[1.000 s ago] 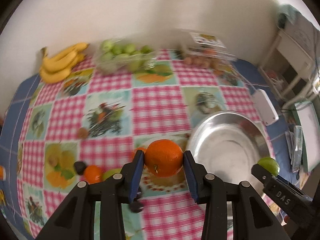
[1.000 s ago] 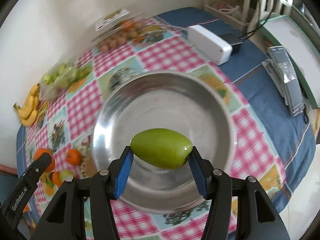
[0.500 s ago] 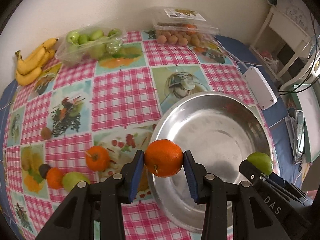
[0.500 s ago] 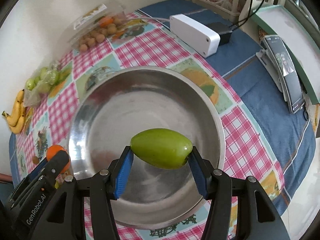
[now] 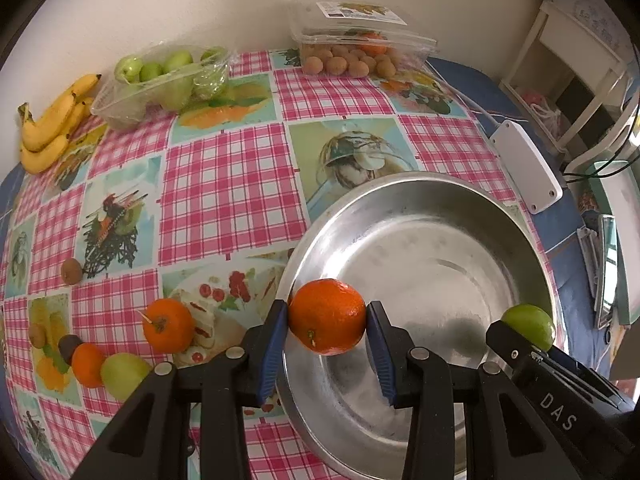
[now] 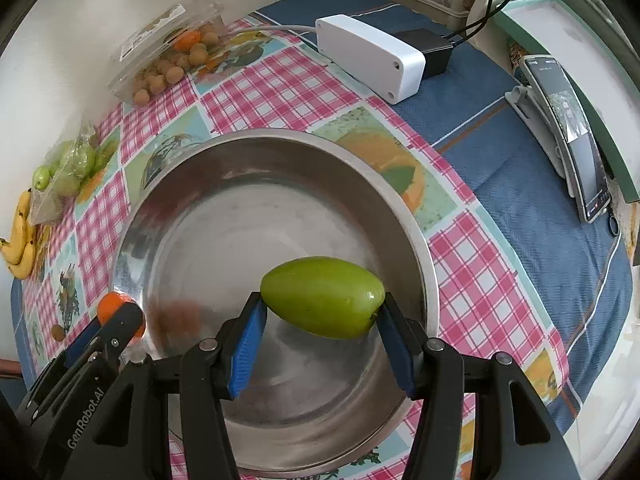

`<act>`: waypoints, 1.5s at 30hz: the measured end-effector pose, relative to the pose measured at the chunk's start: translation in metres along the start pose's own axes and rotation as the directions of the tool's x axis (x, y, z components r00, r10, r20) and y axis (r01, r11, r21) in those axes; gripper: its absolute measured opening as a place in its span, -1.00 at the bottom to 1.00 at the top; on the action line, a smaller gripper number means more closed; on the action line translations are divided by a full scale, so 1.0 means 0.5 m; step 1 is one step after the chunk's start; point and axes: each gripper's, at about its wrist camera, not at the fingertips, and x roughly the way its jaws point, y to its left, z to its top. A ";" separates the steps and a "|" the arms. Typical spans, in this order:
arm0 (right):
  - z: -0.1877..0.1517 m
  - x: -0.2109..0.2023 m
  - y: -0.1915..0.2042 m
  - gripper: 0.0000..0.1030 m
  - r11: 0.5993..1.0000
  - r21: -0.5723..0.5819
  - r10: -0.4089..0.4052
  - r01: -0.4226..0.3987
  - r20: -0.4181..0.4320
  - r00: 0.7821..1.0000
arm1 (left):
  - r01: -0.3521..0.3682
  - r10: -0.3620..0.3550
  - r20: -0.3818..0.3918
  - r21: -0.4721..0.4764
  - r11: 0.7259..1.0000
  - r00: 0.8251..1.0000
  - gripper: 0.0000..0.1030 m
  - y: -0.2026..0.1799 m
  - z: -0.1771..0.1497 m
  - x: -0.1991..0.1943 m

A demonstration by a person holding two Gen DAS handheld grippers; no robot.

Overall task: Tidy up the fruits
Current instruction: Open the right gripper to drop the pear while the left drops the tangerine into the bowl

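My left gripper is shut on an orange, held over the left rim of a wide steel bowl. My right gripper is shut on an oval green fruit, hanging above the inside of the same bowl. The bowl holds no fruit. In the left wrist view the right gripper's tip and its green fruit show at the bowl's right rim. In the right wrist view the orange peeks past the left gripper at the bowl's left edge.
On the checked cloth left of the bowl lie two oranges, a green fruit and small brown fruits. At the back are bananas, a tray of green fruit and a clear box of small brown fruit. A white box and a phone lie right.
Both grippers have sunk toward the bowl with their fruit still held. In the left wrist view the orange has shifted from over the cloth to over the bowl's left rim.
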 end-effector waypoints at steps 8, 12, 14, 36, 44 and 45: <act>0.004 0.008 0.004 0.13 1.000 -0.008 -0.004 0.004 -0.013 1.000 | 0.002 -0.002 -0.002 -0.001 1.000 1.000 -0.17 0.001 0.001 0.001; 0.000 0.014 0.006 0.13 1.000 -0.008 -0.003 0.003 -0.021 1.000 | 0.010 -0.010 -0.004 -0.004 1.000 1.000 -0.16 0.000 0.001 0.001; 0.000 0.015 0.007 0.13 1.000 -0.006 -0.002 0.002 -0.024 1.000 | 0.016 -0.016 -0.007 -0.005 1.000 1.000 -0.16 0.000 0.000 0.001; 0.009 -0.026 0.017 0.14 1.000 -0.026 -0.003 0.004 0.043 0.999 | -0.054 0.058 0.055 -0.067 0.996 0.997 0.24 0.048 0.004 -0.061; 0.008 -0.015 0.041 0.43 0.996 -0.082 -0.014 0.016 0.035 0.999 | -0.131 0.139 0.048 -0.137 0.982 0.989 0.50 0.109 -0.011 -0.053; 0.007 -0.014 0.043 0.44 0.996 -0.088 -0.015 0.018 0.035 0.999 | -0.134 0.142 0.045 -0.146 0.980 0.989 0.50 0.117 -0.013 -0.051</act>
